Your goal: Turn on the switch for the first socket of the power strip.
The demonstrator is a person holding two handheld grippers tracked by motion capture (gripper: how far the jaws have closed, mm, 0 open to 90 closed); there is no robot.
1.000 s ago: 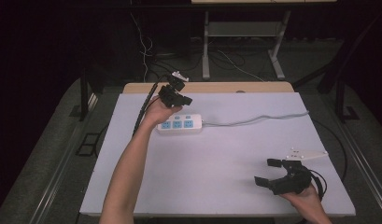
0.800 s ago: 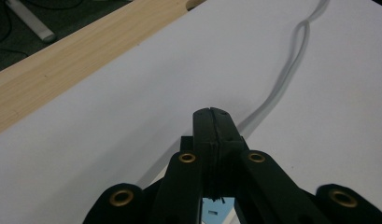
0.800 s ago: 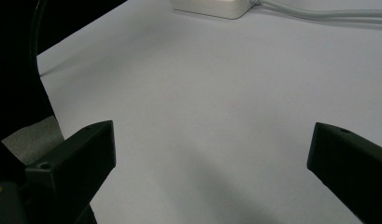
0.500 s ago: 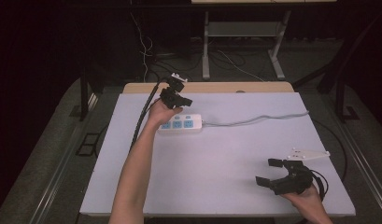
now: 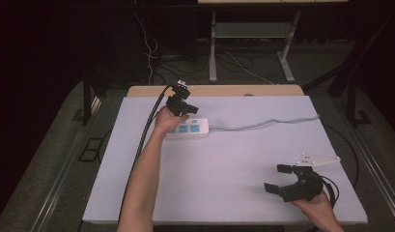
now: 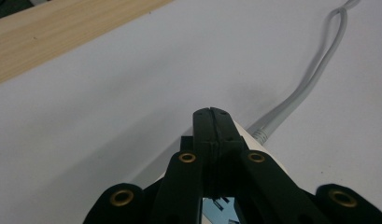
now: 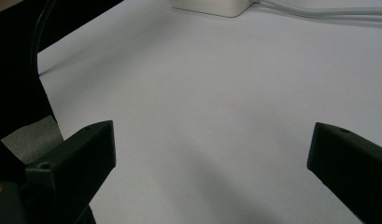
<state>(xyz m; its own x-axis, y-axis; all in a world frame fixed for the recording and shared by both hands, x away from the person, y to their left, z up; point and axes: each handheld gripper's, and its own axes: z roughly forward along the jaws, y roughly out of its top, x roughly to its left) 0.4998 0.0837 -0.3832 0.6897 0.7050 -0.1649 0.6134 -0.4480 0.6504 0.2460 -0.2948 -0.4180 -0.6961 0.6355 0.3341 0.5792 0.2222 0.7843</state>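
Note:
A white power strip with blue sockets lies at the back left of the white table, its grey cord running off to the right. My left gripper hovers just over the strip's left end. In the left gripper view its jaws are pressed together, gripper shut with nothing between them, the strip's end and cord showing beyond. My right gripper rests near the front right corner, jaws wide apart; in the right gripper view the gripper is open over bare table, the strip far off.
The white table top has a wooden strip along its back edge. A black cable trails from the left gripper along the forearm. Dark floor, loose wires and a metal stand lie behind the table.
Both hands stay almost where they were; the left gripper has shifted only slightly over the power strip. The right gripper is unchanged.

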